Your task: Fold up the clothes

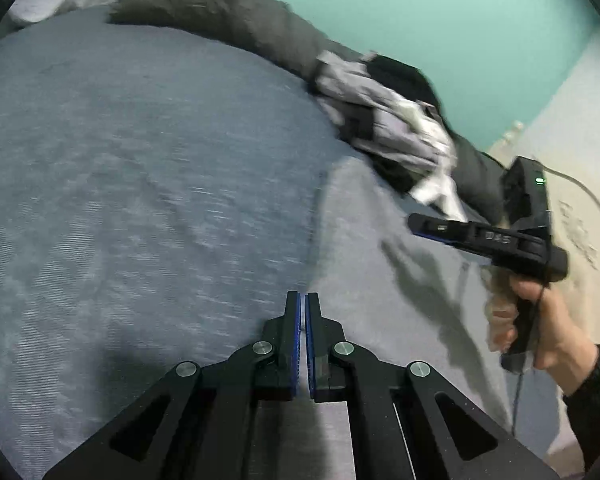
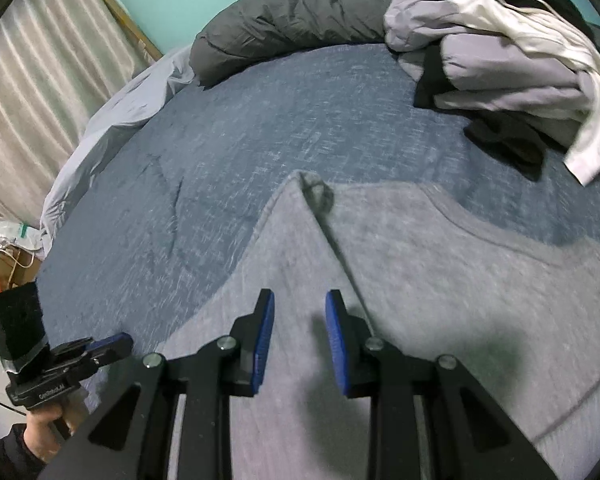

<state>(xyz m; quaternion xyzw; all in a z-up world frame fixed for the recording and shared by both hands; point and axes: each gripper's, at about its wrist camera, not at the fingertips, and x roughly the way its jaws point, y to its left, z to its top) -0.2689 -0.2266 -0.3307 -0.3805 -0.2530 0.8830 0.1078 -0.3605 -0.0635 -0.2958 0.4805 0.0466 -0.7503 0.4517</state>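
A grey garment (image 2: 420, 272) of soft, fleecy cloth lies flat on the blue bedspread (image 2: 260, 128), filling the lower right of the right wrist view. One flap is folded over the rest, its edge running as a straight diagonal crease from a small curled tip at mid-frame down toward the claws. A stitched seam curves along its upper right border.

In the left wrist view the left claw (image 1: 302, 300) sits at lower centre, its blue pads pressed together with nothing between them, right at the garment's left edge where grey meets blue. To the left of that edge the bedspread stretches wide and bare across the whole left half of the frame.

The right claw (image 2: 300, 304) hangs over the folded flap with its pads spread apart, and no cloth between them. In the left wrist view a hand (image 1: 540, 328) grips its handle at the right edge.

Along the top of the bed runs a dark grey duvet roll (image 2: 300, 12), and at upper right a heap of clothes (image 2: 512, 52), lilac, white and black, sits near the garment's far border.
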